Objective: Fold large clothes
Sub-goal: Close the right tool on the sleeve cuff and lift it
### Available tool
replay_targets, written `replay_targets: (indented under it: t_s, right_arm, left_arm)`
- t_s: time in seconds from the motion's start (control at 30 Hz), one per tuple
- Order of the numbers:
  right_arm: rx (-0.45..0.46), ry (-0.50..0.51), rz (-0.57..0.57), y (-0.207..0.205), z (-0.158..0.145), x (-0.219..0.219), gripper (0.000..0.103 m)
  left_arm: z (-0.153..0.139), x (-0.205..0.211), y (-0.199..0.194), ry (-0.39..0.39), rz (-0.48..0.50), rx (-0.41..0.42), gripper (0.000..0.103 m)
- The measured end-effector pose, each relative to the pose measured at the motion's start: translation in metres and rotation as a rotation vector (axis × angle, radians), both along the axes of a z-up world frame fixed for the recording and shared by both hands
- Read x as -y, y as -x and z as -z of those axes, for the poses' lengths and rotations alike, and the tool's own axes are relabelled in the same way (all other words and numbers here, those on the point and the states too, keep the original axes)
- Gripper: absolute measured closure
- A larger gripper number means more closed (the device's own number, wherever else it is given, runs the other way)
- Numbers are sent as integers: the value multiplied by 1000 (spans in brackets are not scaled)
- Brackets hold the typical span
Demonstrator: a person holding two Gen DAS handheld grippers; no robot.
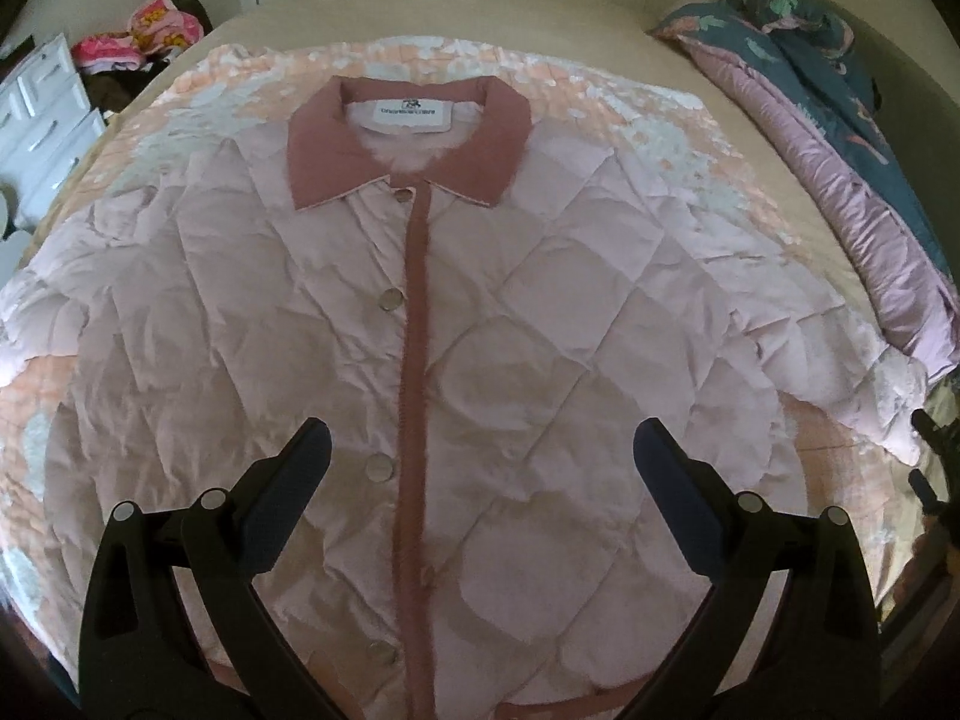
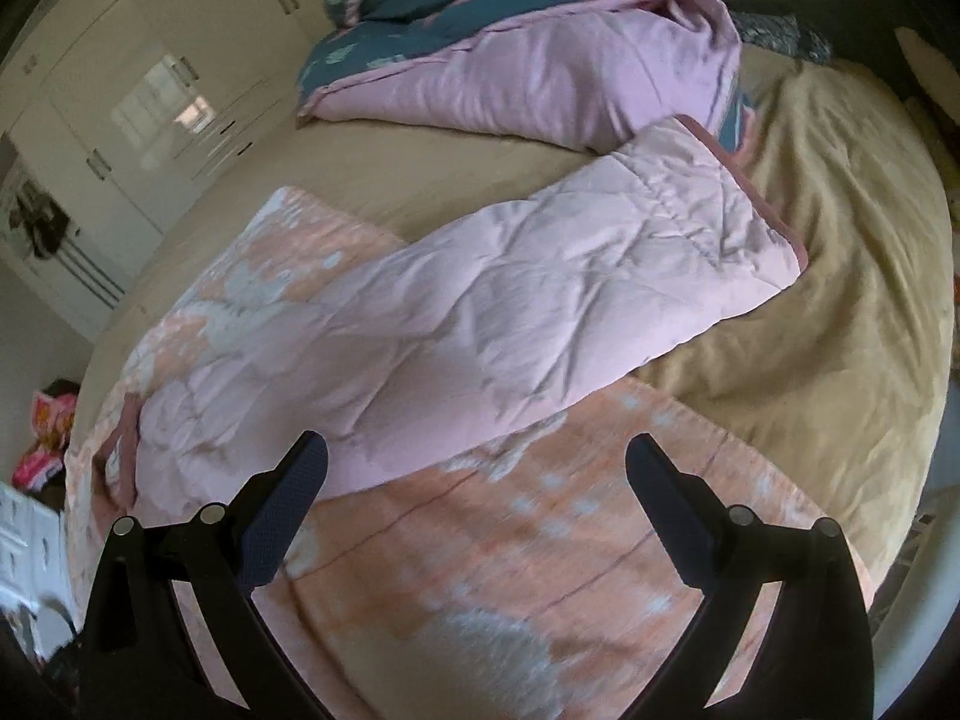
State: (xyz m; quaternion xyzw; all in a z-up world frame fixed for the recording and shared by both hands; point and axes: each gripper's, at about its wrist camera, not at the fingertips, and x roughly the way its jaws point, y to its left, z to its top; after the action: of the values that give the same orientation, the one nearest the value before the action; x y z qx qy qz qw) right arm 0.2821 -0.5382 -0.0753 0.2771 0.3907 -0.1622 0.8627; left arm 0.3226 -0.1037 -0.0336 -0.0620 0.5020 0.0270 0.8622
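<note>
Lying flat mid-frame, buttoned quilted jacket (image 1: 420,360); left gripper (image 1: 480,450) and right gripper (image 2: 477,462) both spread, empty; puffy sleeve (image 2: 540,288) likely slips from a shallow pinch.

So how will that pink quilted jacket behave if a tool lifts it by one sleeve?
The jacket is puffy and creased, so it will likely drape limply. Its sleeve looks padded and probably light. The smooth shell may slip.
</note>
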Motion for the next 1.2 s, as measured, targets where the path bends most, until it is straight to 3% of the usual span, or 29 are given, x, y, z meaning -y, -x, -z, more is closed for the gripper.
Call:
replay_targets:
  t_s: [0.5, 0.7, 0.8, 0.83, 0.87, 0.93, 0.97, 1.07, 1.2]
  right_arm:
    - [-68, -153, 164, -31, 57, 81, 4]
    - [13, -251, 223, -40, 66, 115, 4]
    - [53, -265, 221, -44, 67, 122, 7]
    - [56, -263, 230, -42, 68, 124, 19]
    - [62, -258, 234, -42, 67, 125, 43]
    - [96, -271, 209, -39, 66, 127, 67]
    - [107, -272, 203, -38, 64, 128, 73]
    - [156, -222, 159, -35, 46, 119, 82]
    - [209, -163, 95, -34, 17, 100, 84]
  left_arm:
    - [9, -6, -28, -40, -1, -14, 8]
    - [13, -18, -34, 3, -10, -11, 8]
    - [14, -24, -36, -25, -22, -9, 8]
    - [14, -26, -37, -29, -24, -10, 8]
    - [13, -28, -37, -27, -23, -12, 8]
    - [11, -33, -38, -13, -27, -12, 8]
    - [10, -35, -38, -8, -27, -11, 8]
    - [5, -39, -37, -12, -28, -2, 8]
    - [-1, -48, -34, -11, -56, 5, 8]
